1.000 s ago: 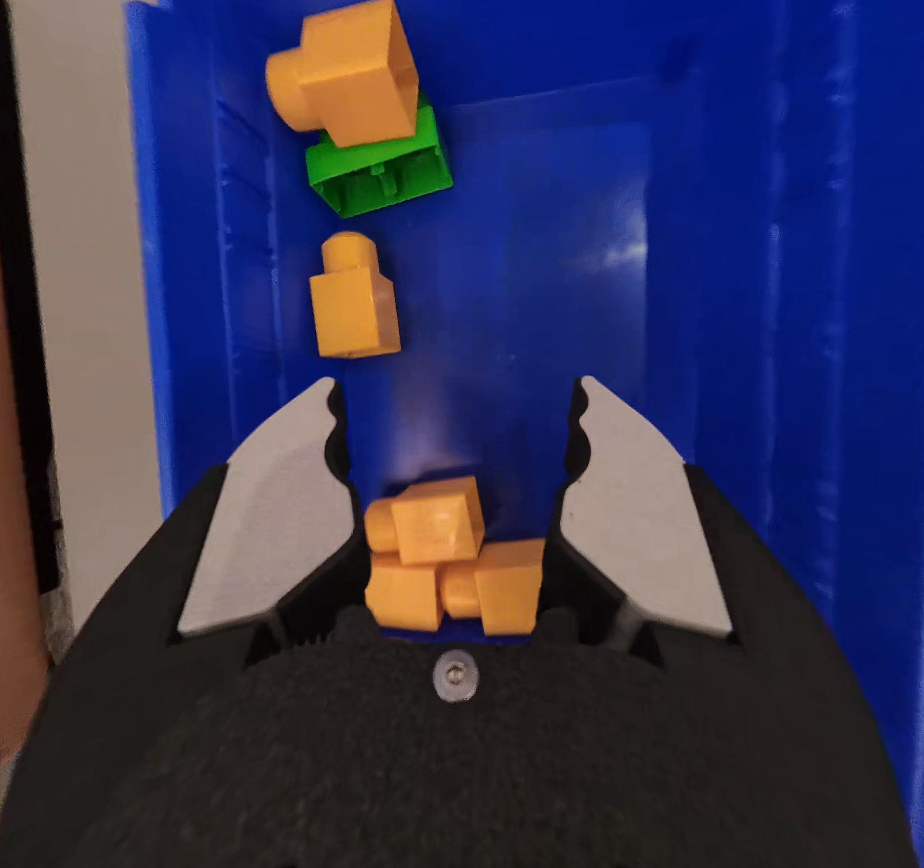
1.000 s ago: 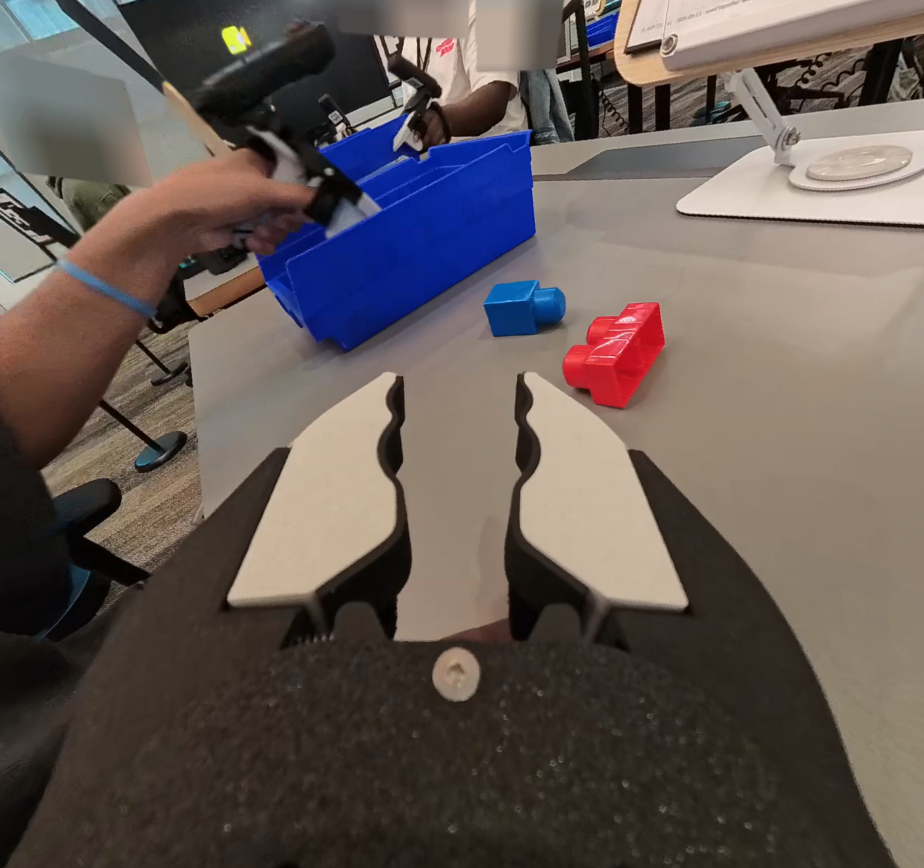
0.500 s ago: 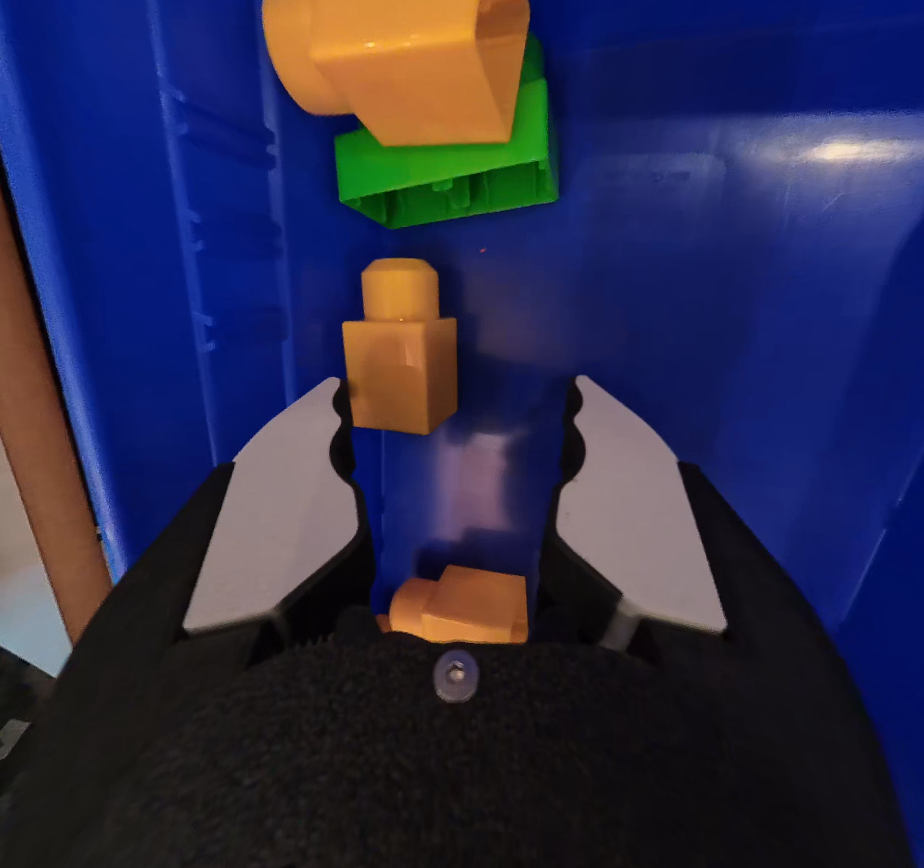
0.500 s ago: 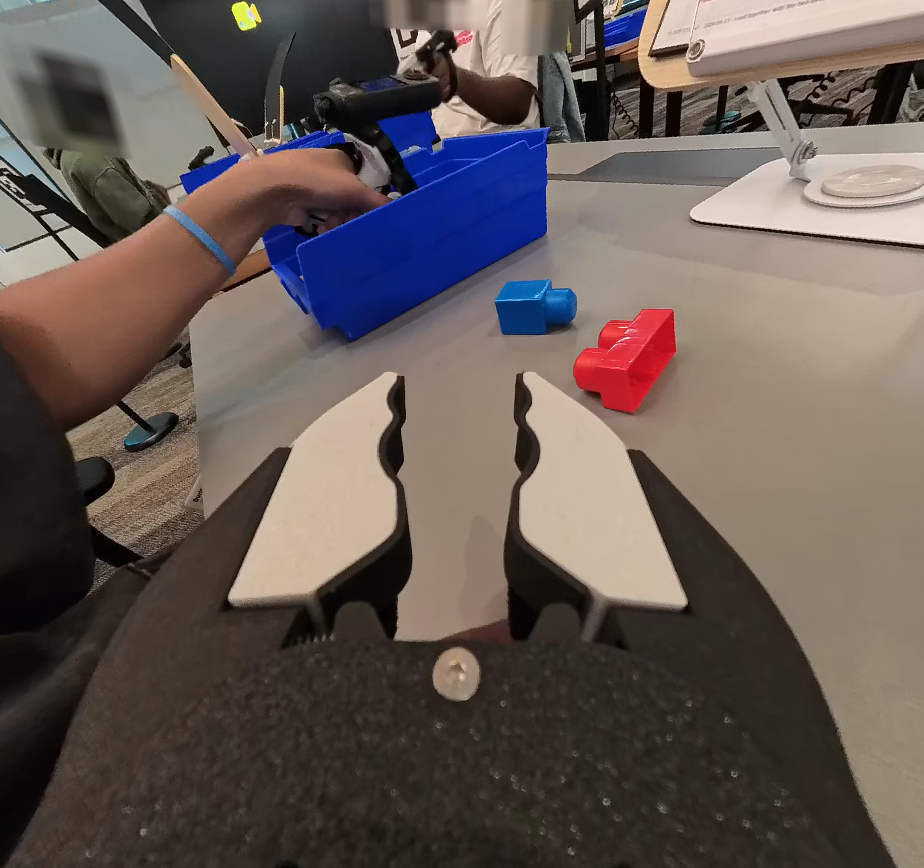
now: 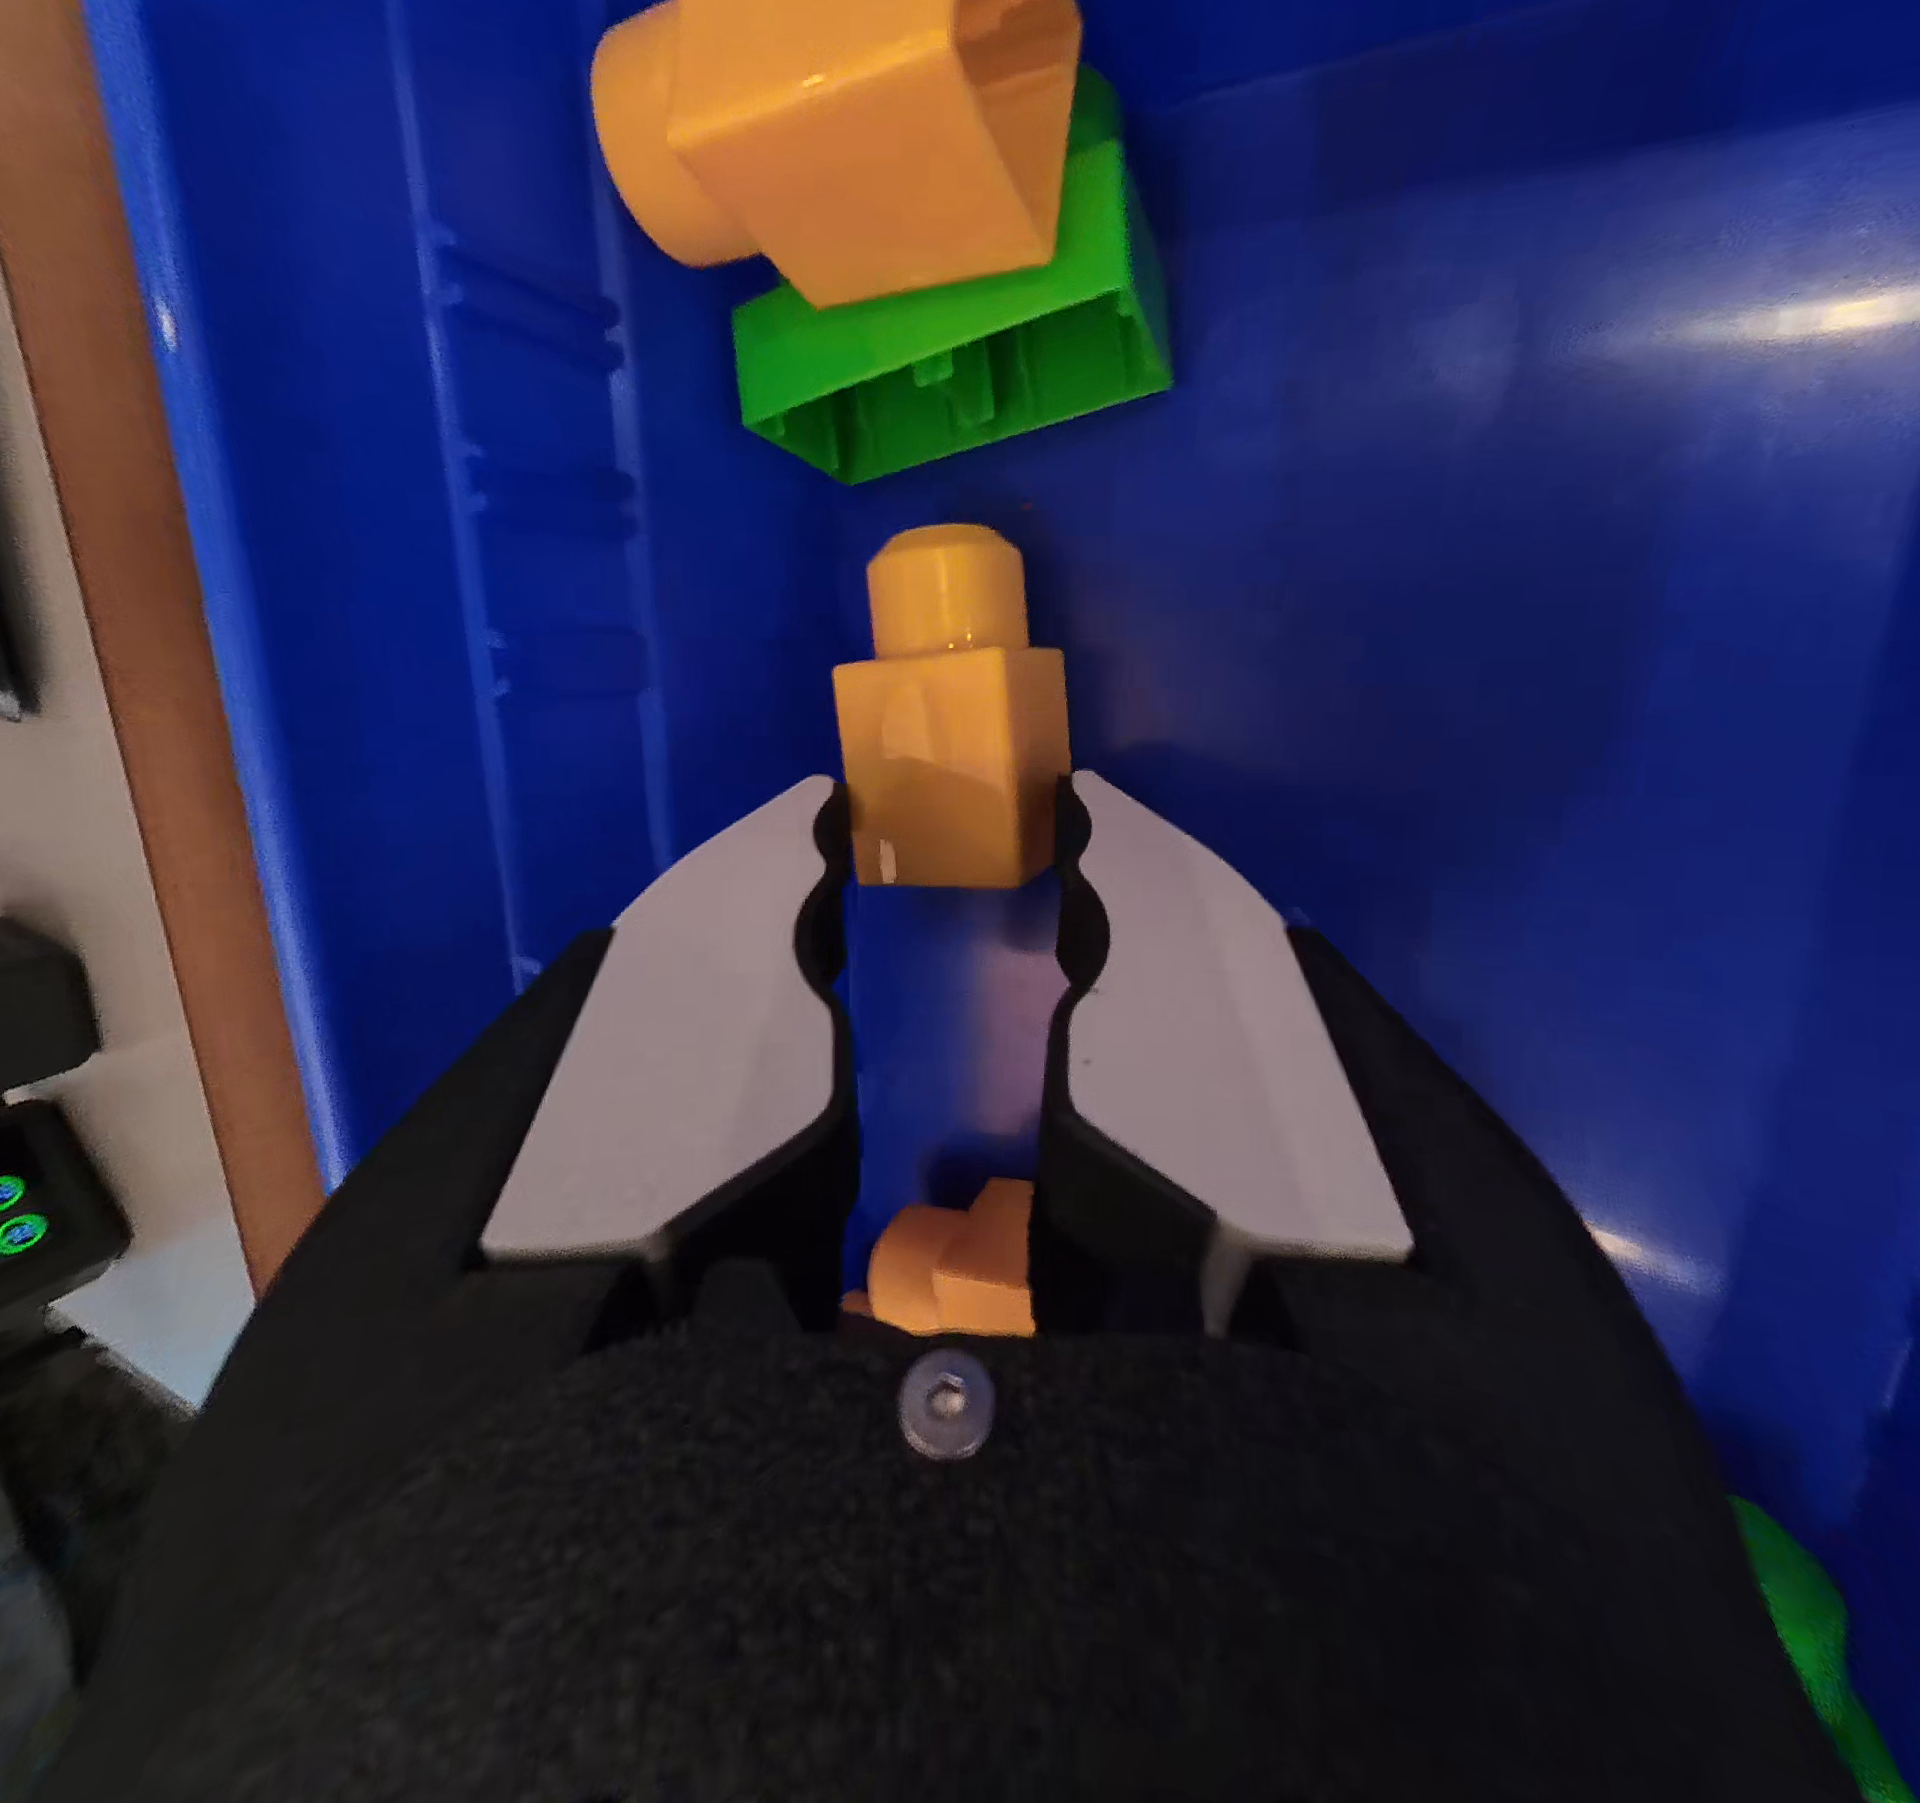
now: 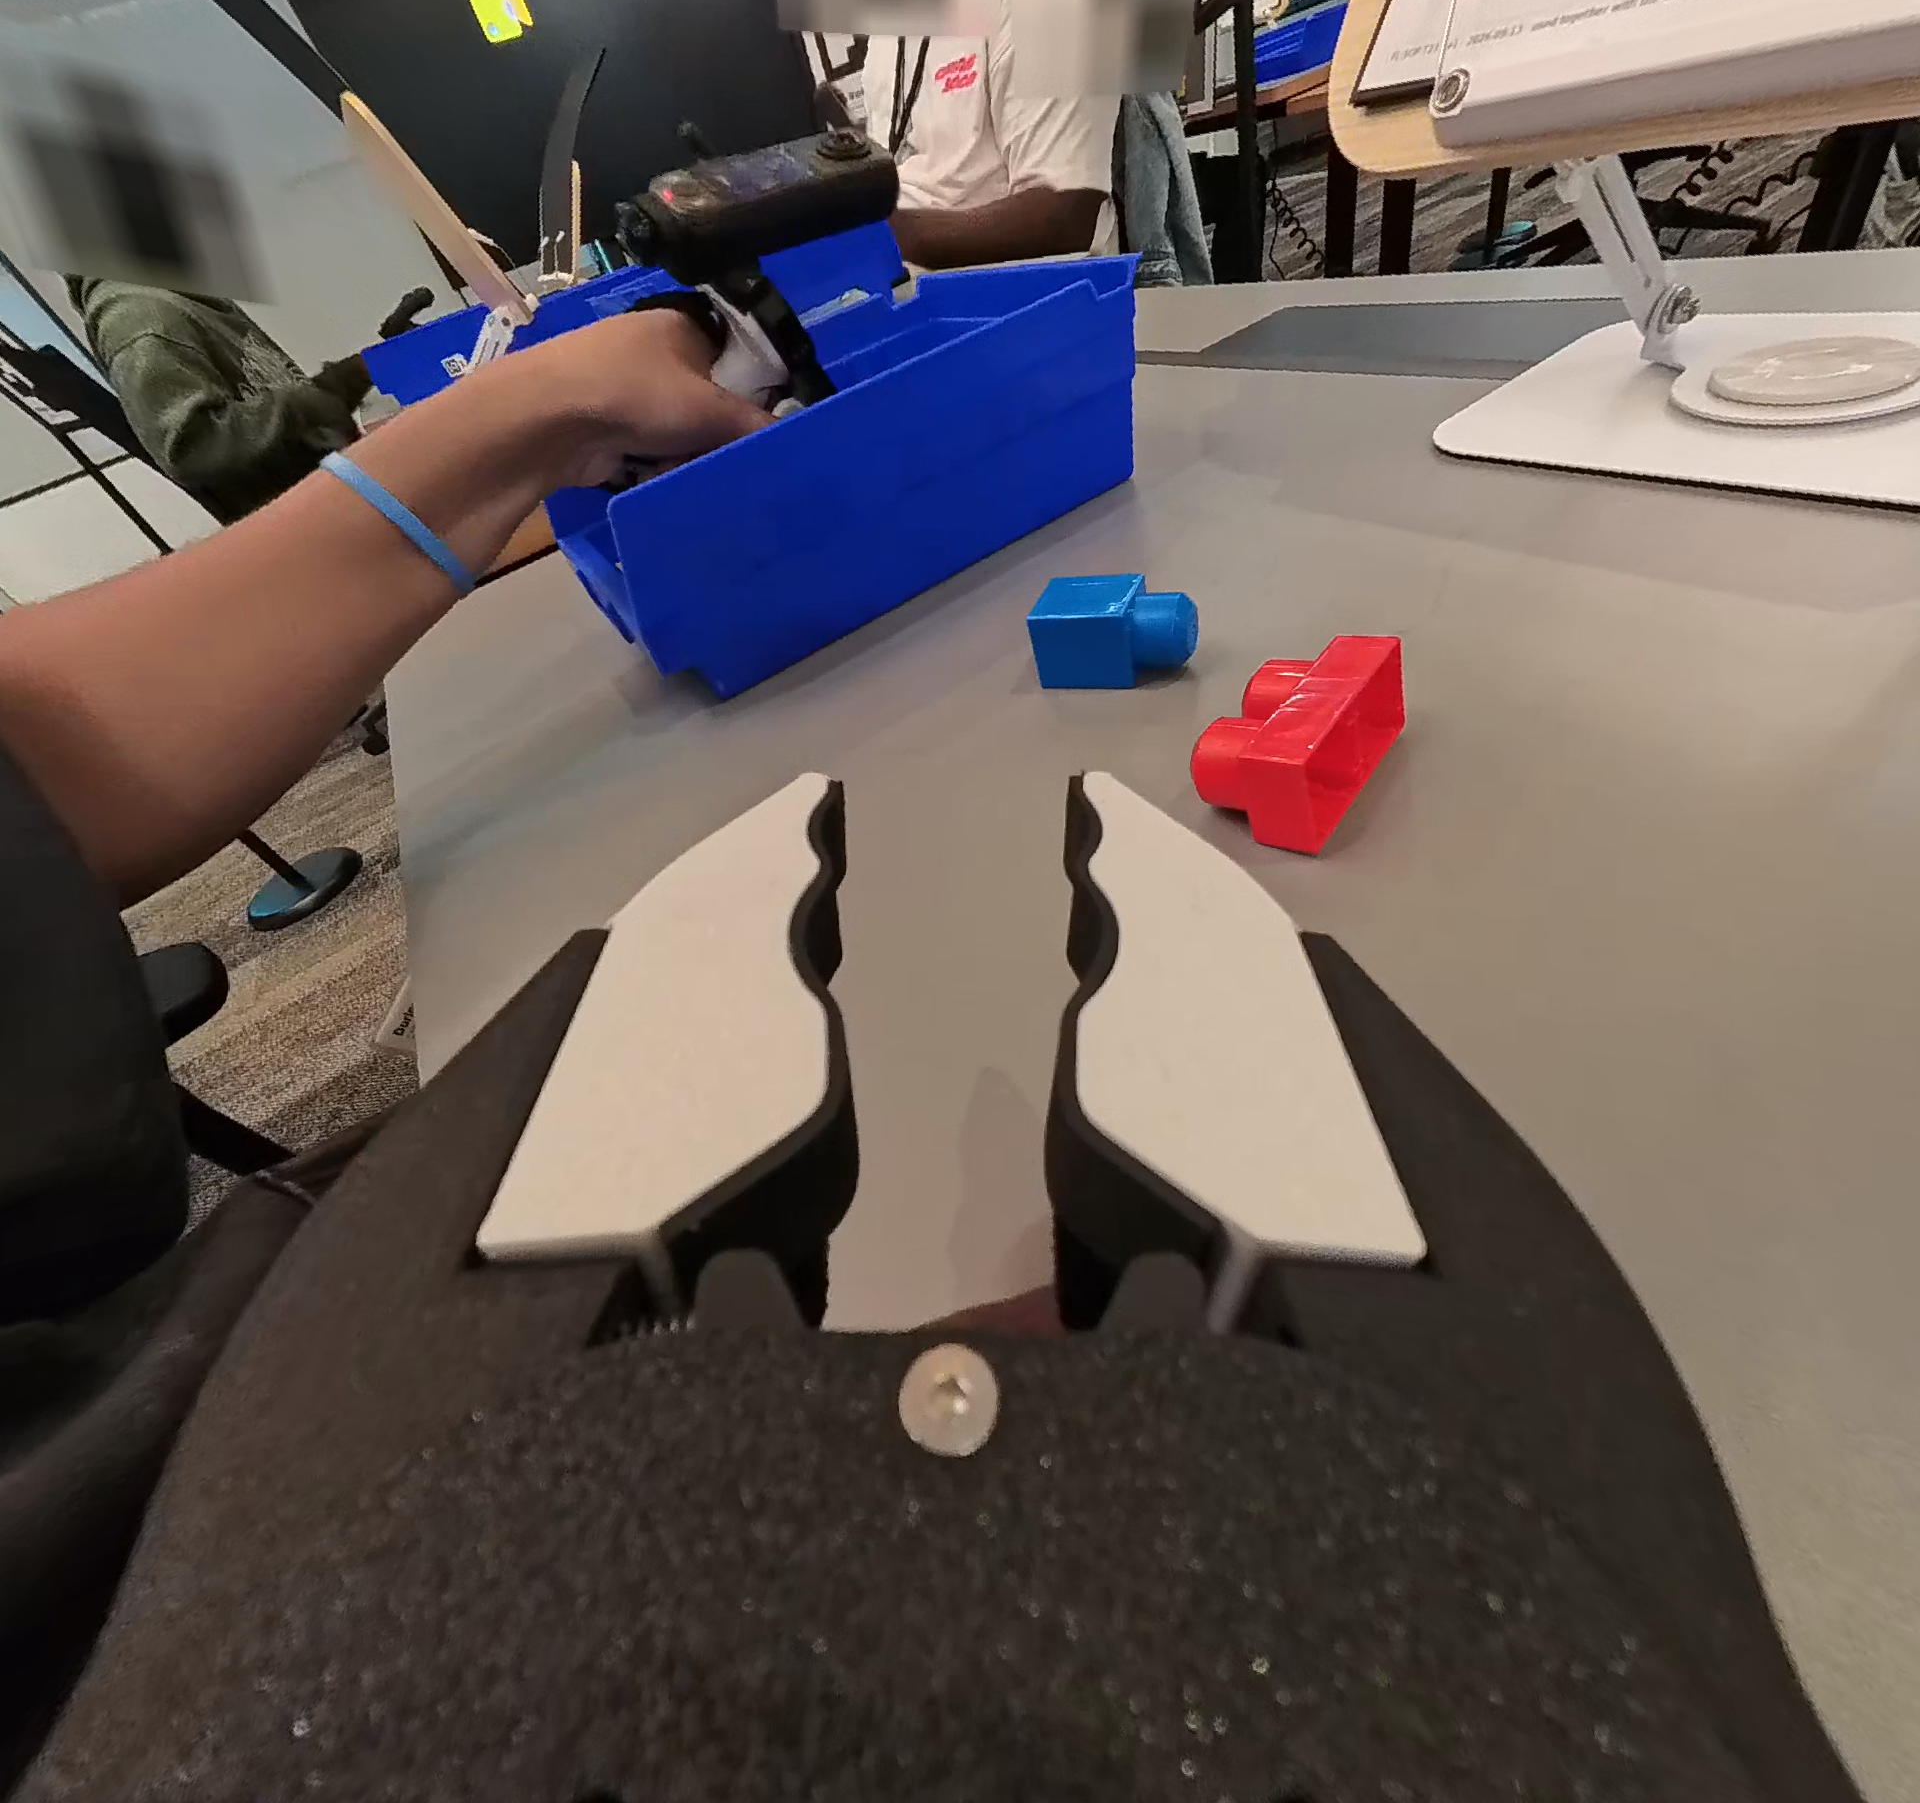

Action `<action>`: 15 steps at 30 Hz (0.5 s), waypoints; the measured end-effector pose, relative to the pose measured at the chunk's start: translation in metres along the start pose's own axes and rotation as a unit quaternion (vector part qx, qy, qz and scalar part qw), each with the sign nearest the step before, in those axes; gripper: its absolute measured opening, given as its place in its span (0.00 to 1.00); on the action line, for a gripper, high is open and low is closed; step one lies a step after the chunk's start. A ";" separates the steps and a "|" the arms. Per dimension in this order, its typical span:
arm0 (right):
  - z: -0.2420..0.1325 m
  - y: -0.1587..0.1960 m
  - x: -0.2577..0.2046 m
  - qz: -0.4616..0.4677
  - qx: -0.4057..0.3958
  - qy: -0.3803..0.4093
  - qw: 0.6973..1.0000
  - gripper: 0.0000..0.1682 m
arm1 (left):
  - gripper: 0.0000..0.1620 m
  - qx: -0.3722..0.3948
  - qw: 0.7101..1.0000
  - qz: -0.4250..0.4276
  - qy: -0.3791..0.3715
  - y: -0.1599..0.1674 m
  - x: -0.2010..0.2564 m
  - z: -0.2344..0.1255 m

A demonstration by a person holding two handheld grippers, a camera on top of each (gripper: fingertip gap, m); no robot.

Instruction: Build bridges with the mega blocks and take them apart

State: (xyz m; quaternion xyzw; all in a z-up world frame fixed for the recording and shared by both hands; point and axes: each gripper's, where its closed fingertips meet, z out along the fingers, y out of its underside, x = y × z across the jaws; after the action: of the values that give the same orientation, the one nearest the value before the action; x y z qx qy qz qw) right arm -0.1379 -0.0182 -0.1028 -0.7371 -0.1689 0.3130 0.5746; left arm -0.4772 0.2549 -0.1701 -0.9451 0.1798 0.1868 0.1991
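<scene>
Down inside the blue bin (image 5: 1455, 610), the left gripper (image 5: 951, 823) pinches a small orange block (image 5: 951, 766) by its flat sides, stud pointing away, probably for a straight lift; the wall just left allows little swing. Over open table (image 6: 1558, 922), the right gripper (image 6: 951, 818) waits spread and empty, near the blue block (image 6: 1101, 631) and red block (image 6: 1309, 740).

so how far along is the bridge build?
Early. Done: blue block and red block lie loose on the table, unjoined. In hand: left gripper pinching an orange block inside the blue bin. Right gripper open, empty. Left: all stacking and teardown.
</scene>
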 end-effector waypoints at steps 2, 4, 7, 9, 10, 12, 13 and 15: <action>0.000 0.000 0.001 0.001 0.001 0.001 1.000 0.24 | 0.23 0.015 0.999 -0.002 0.033 -0.002 0.009 -0.005; 0.000 0.000 0.001 0.003 0.001 0.001 1.000 0.24 | 0.23 0.036 0.998 -0.003 0.047 -0.006 0.013 -0.012; 0.000 0.000 0.001 0.004 0.001 0.001 1.000 0.24 | 0.23 0.076 0.996 -0.001 0.052 -0.013 0.011 -0.033; 0.000 0.000 0.001 0.005 0.000 0.001 1.000 0.24 | 0.23 0.118 0.989 -0.003 0.086 -0.021 0.016 -0.060; 0.000 0.000 0.001 0.006 0.000 0.001 1.000 0.24 | 0.23 0.141 0.984 -0.006 0.110 -0.026 0.020 -0.078; 0.000 0.000 0.002 0.007 0.000 0.000 1.000 0.24 | 0.23 0.200 0.966 0.022 0.164 -0.034 0.036 -0.122; 0.000 0.000 0.002 0.008 0.000 0.000 1.000 0.24 | 0.23 0.230 0.954 0.049 0.184 -0.036 0.047 -0.146; 0.000 0.000 0.002 0.008 0.002 0.001 1.000 0.24 | 0.23 0.278 0.931 0.101 0.214 -0.033 0.074 -0.188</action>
State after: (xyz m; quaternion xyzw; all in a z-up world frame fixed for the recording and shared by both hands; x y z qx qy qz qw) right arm -0.1363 -0.0174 -0.1030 -0.7376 -0.1623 0.3173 0.5735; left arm -0.3467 0.1802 -0.0312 -0.8465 0.3570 -0.0583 0.3906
